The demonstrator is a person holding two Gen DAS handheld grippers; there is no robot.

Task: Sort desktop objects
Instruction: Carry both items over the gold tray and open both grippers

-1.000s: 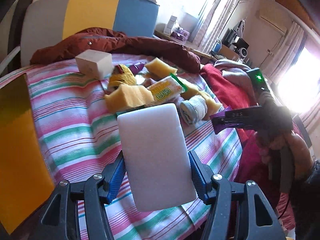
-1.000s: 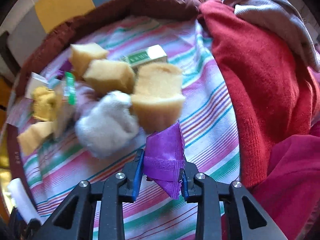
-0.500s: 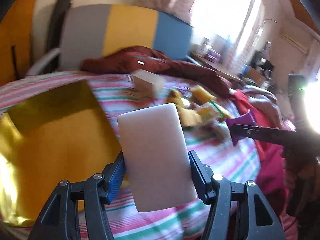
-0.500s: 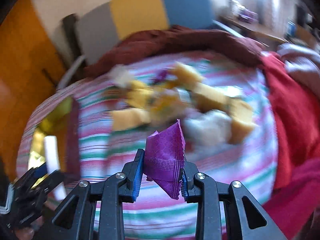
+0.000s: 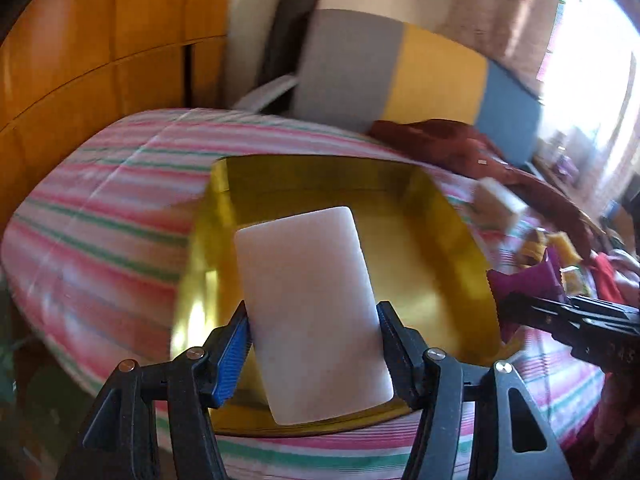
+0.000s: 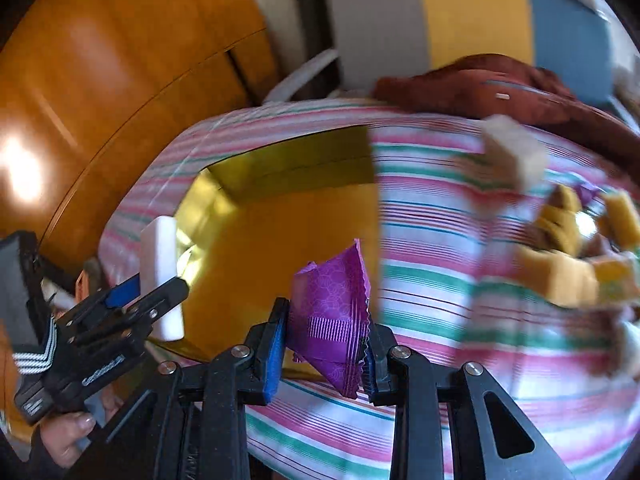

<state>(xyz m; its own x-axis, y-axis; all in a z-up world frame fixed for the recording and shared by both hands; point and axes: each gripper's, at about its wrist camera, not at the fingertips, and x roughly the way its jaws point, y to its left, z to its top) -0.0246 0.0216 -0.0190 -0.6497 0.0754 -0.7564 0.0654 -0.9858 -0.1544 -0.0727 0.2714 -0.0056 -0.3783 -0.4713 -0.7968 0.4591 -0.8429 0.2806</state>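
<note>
My left gripper (image 5: 312, 332) is shut on a white rectangular sponge block (image 5: 308, 304) and holds it over the gold tray (image 5: 460, 248). It also shows in the right wrist view (image 6: 160, 276) at the tray's left edge. My right gripper (image 6: 326, 344) is shut on a purple sachet (image 6: 332, 300) at the near right edge of the gold tray (image 6: 280, 248). The sachet shows in the left wrist view (image 5: 524, 280), right of the tray. A blurred pile of yellow sponges (image 6: 568, 256) and a white block (image 6: 514, 152) lies to the right.
The striped pink, green and white cloth (image 5: 100, 232) covers the surface. A dark red garment (image 6: 500, 92) lies behind. A grey, yellow and blue headboard (image 5: 400, 68) and orange wooden panels (image 5: 80, 60) stand at the back and left.
Both grippers have swung left from the pile of objects to the gold tray, each still holding its item. The pile now lies at the far right.
</note>
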